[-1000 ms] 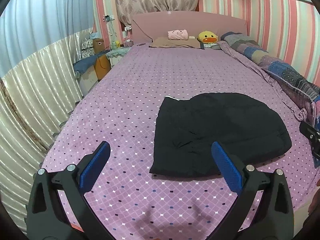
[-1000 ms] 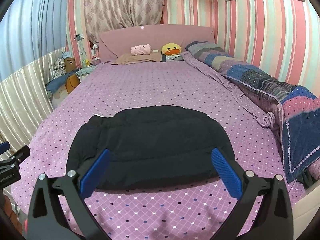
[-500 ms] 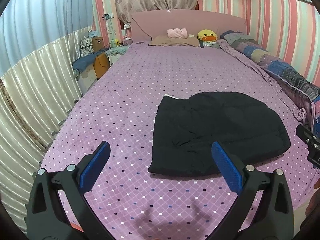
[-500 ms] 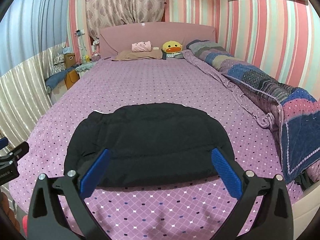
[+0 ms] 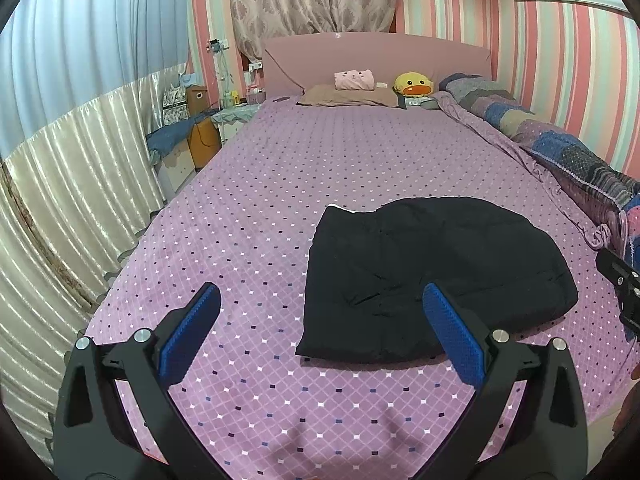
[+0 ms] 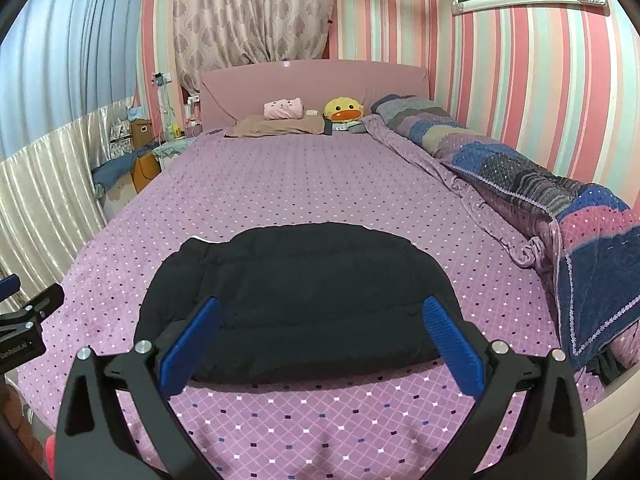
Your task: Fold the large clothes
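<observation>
— Right wrist view: where's the jacket [image 6: 304,300]?

— Folded into a thick black bundle, lying on the bed [image 6: 304,184] near its foot edge. The right claw [image 6: 320,344] hovers just before it, fingers spread wide, holding nothing.

— And the left claw [image 5: 320,340]?

— Also spread wide and empty, over bare purple sheet; the jacket [image 5: 432,280] lies to its right.

— Beyond that?

— A quilt [image 6: 520,184] rolled along the striped wall, pillow [image 6: 280,124] and duck toy [image 6: 343,110] by the headboard.
</observation>
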Available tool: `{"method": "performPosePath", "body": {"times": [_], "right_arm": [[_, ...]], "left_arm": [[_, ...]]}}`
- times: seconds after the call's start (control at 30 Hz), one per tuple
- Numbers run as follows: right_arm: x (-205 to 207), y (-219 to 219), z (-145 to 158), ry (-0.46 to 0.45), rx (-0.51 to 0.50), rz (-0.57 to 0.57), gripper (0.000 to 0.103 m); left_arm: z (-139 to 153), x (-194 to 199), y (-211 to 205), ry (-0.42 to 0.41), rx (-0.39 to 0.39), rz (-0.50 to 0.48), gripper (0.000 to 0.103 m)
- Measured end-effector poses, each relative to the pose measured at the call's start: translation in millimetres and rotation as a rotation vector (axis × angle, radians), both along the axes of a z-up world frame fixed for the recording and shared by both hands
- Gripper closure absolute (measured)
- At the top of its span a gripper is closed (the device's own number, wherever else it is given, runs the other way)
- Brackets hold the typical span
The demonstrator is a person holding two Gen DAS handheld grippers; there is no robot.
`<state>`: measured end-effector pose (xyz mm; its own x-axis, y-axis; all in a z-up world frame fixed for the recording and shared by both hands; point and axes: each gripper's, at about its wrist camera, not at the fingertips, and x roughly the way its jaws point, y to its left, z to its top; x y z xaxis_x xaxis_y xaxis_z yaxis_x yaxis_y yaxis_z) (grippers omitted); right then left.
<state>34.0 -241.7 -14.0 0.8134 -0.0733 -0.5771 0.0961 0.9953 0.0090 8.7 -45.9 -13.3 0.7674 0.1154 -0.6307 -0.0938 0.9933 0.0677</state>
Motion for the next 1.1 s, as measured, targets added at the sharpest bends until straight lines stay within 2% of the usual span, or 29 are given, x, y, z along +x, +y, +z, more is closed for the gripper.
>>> {"method": "performPosePath", "body": {"times": [0.67, 0.87, 1.1], "right_arm": [[4, -2, 7, -0.012, -0.002, -0.005, 0.002], [6, -6, 7, -0.011, 0.003, -0.012, 0.002], [5, -6, 6, -0.011, 0.0, -0.015, 0.002]], "left_arm": [[7, -3, 3, -0.022, -0.012, -0.014, 0.003], [10, -4, 3, -0.01, -0.059, -0.049, 0.003], [11, -7, -3, -0.028, -0.006, -0.04, 0.003]]}}
